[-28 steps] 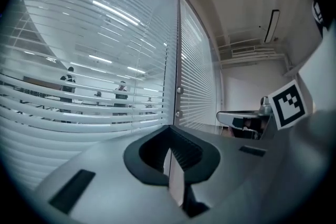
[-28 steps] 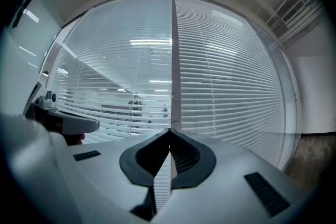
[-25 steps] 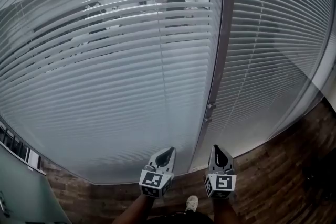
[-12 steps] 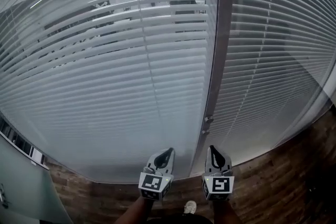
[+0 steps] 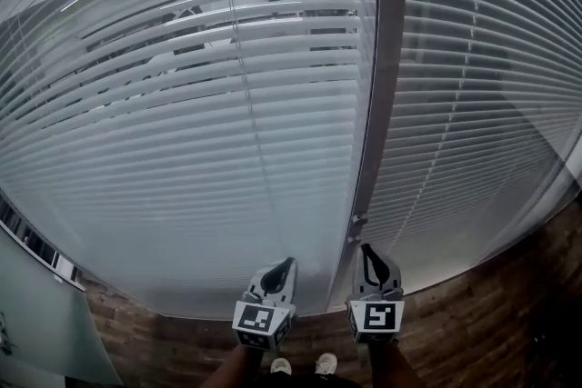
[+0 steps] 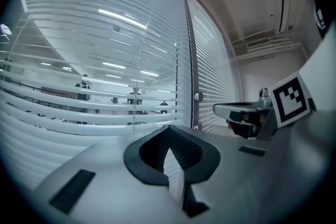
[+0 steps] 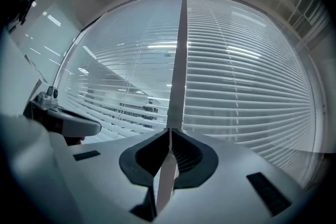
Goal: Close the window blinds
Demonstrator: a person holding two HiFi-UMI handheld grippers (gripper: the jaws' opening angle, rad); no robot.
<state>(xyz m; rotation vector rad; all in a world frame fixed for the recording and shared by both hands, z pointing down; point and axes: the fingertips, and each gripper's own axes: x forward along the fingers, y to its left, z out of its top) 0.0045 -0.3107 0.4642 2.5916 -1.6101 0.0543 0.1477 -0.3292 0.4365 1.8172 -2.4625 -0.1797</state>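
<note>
The left blind [image 5: 182,150] fills most of the head view, hanging in front of the person and reaching down almost to the floor [image 5: 473,323]. Its slats stand open enough that people [image 5: 325,0] in the room beyond show through the upper rows, so I judge this panel not yet closed. The right blind [image 5: 473,104], across the upright post [image 5: 386,59], looks denser and nothing can be seen through it. It seems closed or close to it.

Both blinds hang upright and face the person. Each slat's long axis runs level, side to side across the window. On the left panel the slat faces lie flat enough to leave gaps.

The left tongs [image 5: 286,264] and right tongs [image 5: 366,252] point level at the window, low and either side of the post. Both pairs of jaws are pressed together with nothing between them, and neither touches the blinds.

A small knob [image 5: 357,218] sits on the post just above the tongs. It may be the slat control, and it is untouched. The closing itself looks wholly ahead.
</note>
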